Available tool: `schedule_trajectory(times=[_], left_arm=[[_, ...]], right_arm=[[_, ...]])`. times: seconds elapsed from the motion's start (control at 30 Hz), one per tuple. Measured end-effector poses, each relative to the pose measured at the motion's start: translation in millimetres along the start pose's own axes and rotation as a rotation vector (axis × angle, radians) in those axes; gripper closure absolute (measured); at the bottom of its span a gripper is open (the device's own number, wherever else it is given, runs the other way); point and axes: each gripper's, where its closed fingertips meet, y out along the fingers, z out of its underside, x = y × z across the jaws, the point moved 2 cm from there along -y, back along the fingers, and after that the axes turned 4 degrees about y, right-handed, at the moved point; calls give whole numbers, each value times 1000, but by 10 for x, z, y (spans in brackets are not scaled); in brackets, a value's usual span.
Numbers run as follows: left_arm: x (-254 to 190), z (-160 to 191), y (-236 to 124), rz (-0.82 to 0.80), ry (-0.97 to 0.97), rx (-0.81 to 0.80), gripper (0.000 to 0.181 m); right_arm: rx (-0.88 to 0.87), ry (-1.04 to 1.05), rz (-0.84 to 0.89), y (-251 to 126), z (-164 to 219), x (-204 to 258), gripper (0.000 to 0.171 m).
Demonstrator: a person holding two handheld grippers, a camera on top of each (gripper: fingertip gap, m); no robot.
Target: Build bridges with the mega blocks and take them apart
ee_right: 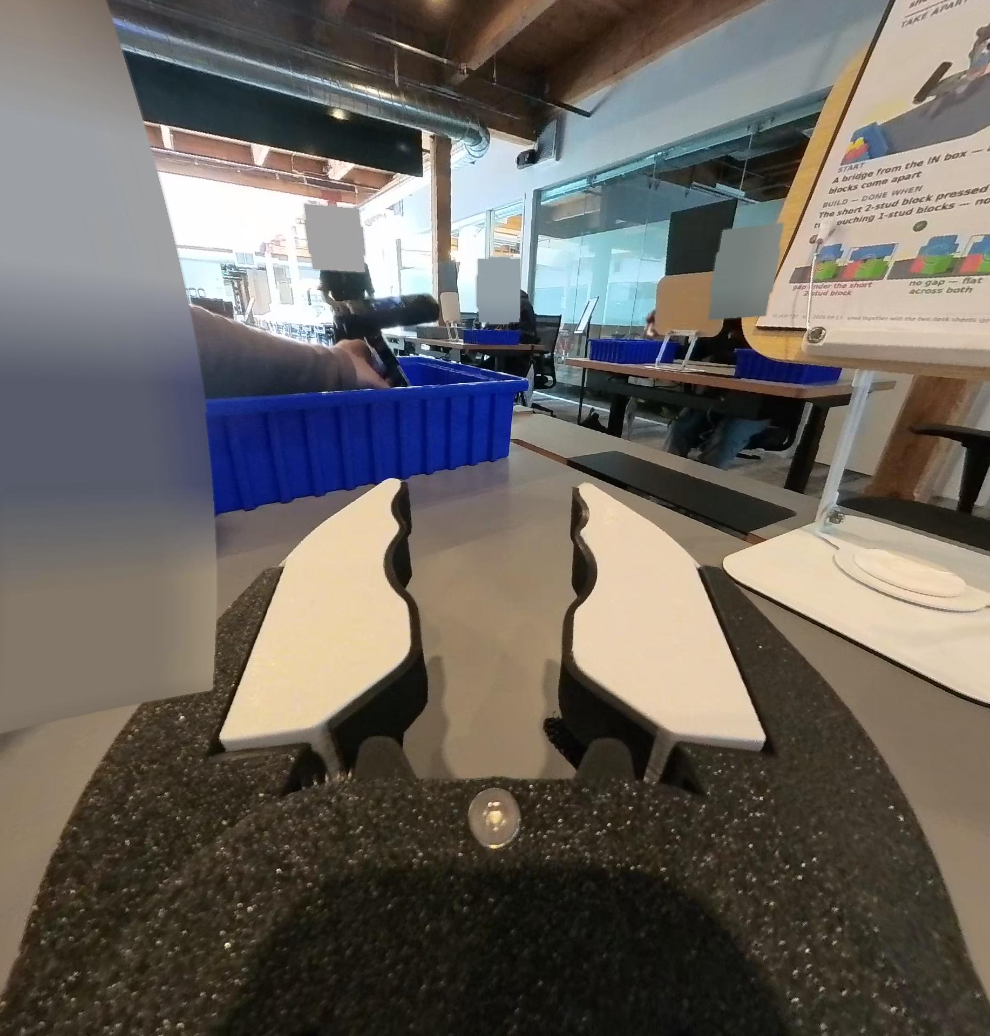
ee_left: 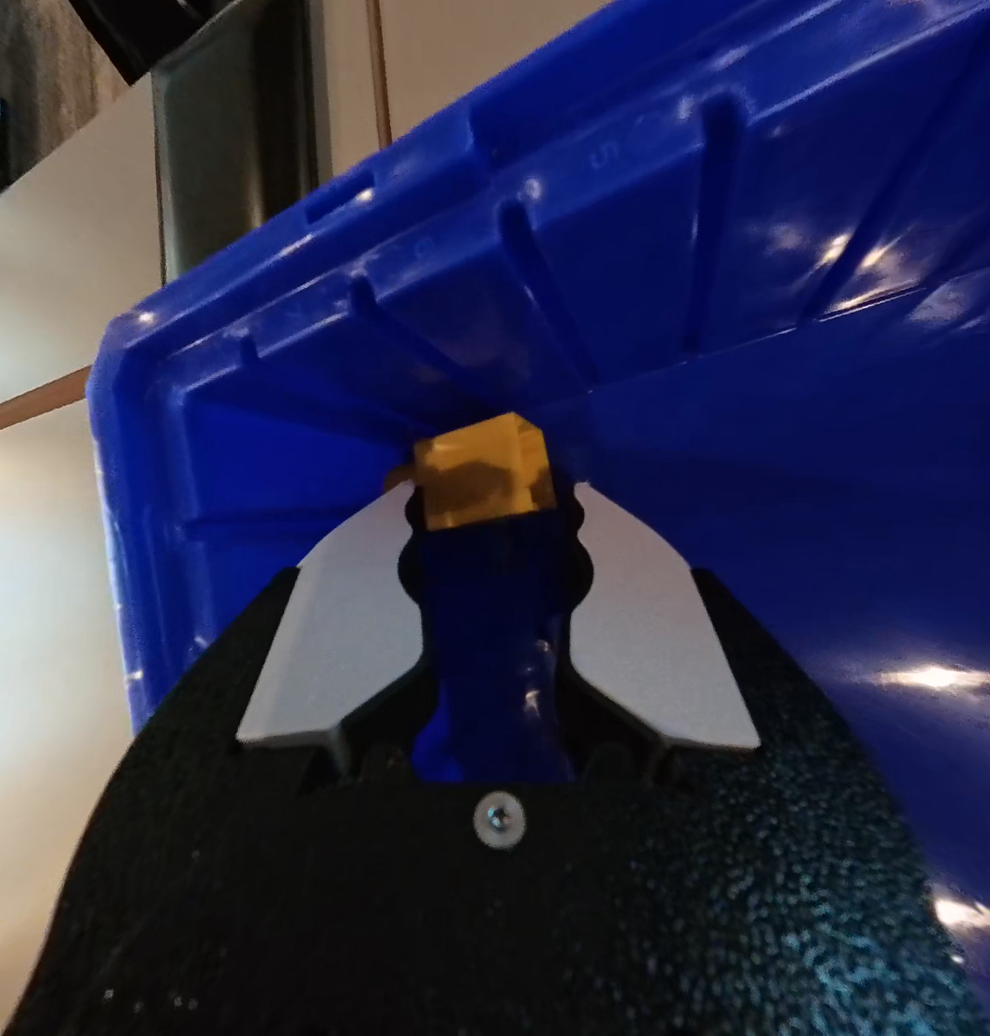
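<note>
The yellow block [ee_left: 484,485] sits pinched at the tips of the left gripper [ee_left: 490,504], inside the blue bin [ee_left: 706,269], close under the bin's ribbed inner wall near a corner; a dark blue piece [ee_left: 493,644] runs down between the fingers below it, and whether that is a second block joined to the yellow one cannot be told through the blur. The fingers [ee_left: 347,605] stand close together, clamped on this stack. Such a block should be light, stiff, hollow plastic with smooth, somewhat slippery sides, so the safest hold is square across two flat opposite faces, low on the body and not on the stud, where a tilted pinch could let it squirt out. Pulling joined blocks apart probably needs a firm grip on each half. From the right wrist view, the left gripper [ee_right: 389,359] reaches down into the bin [ee_right: 364,443], held by a person's hand [ee_right: 358,361], with the sleeve resting over the rim. The right gripper [ee_right: 490,538] hovers low over the grey table [ee_right: 481,594], its white-topped fingers [ee_right: 324,616] spread wide with nothing between them, well apart from the bin. An instruction sheet on a stand [ee_right: 896,168] rises at the right, its white base [ee_right: 874,633] lying on the table.
</note>
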Motion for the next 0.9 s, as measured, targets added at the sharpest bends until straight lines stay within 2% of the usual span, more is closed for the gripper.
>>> schedule_trajectory(times=[0.17, 0.23, 0.33, 0.43, 0.6, 0.67, 0.77, 0.9], left_arm=[[21, -33, 65, 1, 9, -18, 129], [-63, -95, 27, 42, 38, -64, 135], [-329, -171, -79, 161, 183, -135, 139], [-442, -176, -160, 204, 272, -130, 139], [-442, -275, -217, 227, 91, -169, 114], [-425, -263, -160, 196, 91, -147, 109], [-478, -221, -78, 183, 165, -120, 113], [-638, -208, -153, 233, 349, -188, 122]], right_arm=[[5, 0, 5, 2, 7, -8, 117], [7, -1, 7, 2, 10, -11, 117], [7, 2, 6, 3, 12, -13, 117], [9, 8, 0, 7, 16, -11, 117], [13, 15, -10, 13, 24, -2, 117], [16, 17, -15, 15, 29, 1, 117], [18, 19, -17, 14, 31, 6, 118], [18, 28, -19, 13, 33, 0, 118]])
